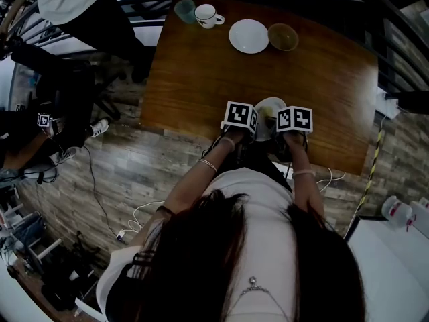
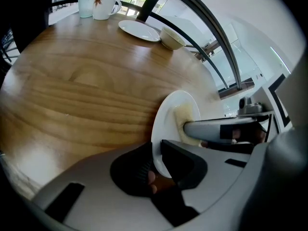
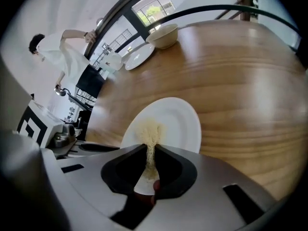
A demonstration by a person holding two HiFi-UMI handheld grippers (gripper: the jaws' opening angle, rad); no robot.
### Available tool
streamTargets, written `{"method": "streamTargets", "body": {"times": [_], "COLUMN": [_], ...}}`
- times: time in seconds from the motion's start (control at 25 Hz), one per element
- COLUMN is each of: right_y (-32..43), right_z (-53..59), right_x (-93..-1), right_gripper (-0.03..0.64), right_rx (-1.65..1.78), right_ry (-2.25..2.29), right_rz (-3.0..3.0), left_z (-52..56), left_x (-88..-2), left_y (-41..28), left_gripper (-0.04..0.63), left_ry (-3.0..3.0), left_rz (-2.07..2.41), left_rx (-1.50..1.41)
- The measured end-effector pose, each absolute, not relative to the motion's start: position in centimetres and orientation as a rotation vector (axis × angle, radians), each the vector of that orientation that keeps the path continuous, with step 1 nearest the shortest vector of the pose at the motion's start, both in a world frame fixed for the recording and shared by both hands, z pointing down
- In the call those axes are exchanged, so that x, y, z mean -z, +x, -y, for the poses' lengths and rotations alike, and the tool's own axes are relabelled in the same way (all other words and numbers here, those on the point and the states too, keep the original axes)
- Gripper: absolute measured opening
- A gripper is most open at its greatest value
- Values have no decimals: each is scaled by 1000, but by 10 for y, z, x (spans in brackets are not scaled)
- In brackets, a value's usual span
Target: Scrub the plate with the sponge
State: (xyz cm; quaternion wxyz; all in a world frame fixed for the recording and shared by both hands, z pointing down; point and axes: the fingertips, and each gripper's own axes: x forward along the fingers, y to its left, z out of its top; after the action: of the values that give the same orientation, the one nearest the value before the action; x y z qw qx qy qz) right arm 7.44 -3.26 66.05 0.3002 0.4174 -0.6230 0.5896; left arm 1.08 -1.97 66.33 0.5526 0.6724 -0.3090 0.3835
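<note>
- Our left gripper (image 2: 155, 153) is clamped on the rim of the plate (image 2: 173, 112) and holds it tilted up over the near edge of the table (image 2: 86, 95).
- Our right gripper (image 3: 150, 150) is pinched on the yellow sponge (image 3: 150, 129), whose tip presses on the plate's face. We judge that scrubbing is under way.
- Next, we must sweep the sponge across the face against a firm left grip.
- Only the left gripper view shows the rim grip. In the head view the marker cubes hide most of the plate.

At the near edge of the wooden table (image 1: 194, 79), a white plate (image 1: 271, 104) is held between the left gripper (image 1: 248, 123) and the right gripper (image 1: 287, 125), and a yellowish sponge (image 1: 267, 116) is seen against it. Along the table's far edge a second plate (image 1: 249, 36), a bowl (image 1: 283, 37), a mug (image 1: 208, 16) and a cup (image 1: 185, 10) are set.
</note>
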Motion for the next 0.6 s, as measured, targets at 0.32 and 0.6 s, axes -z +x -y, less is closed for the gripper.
{"method": "streamTargets", "body": {"times": [0.32, 0.6], "right_y": [136, 81], "right_z": [52, 26], "right_x": [-651, -661], "right_gripper": [67, 67], "right_rx": [-1541, -1637], "right_ry": [1330, 1181], "right_rz": [1602, 1624], "left_z": [22, 22], "left_x": [-666, -664], "left_y": [12, 11], "left_gripper": [72, 72], "left_ry": [1599, 1590], "left_rz": [739, 753], "left_rx": [-913, -907]}}
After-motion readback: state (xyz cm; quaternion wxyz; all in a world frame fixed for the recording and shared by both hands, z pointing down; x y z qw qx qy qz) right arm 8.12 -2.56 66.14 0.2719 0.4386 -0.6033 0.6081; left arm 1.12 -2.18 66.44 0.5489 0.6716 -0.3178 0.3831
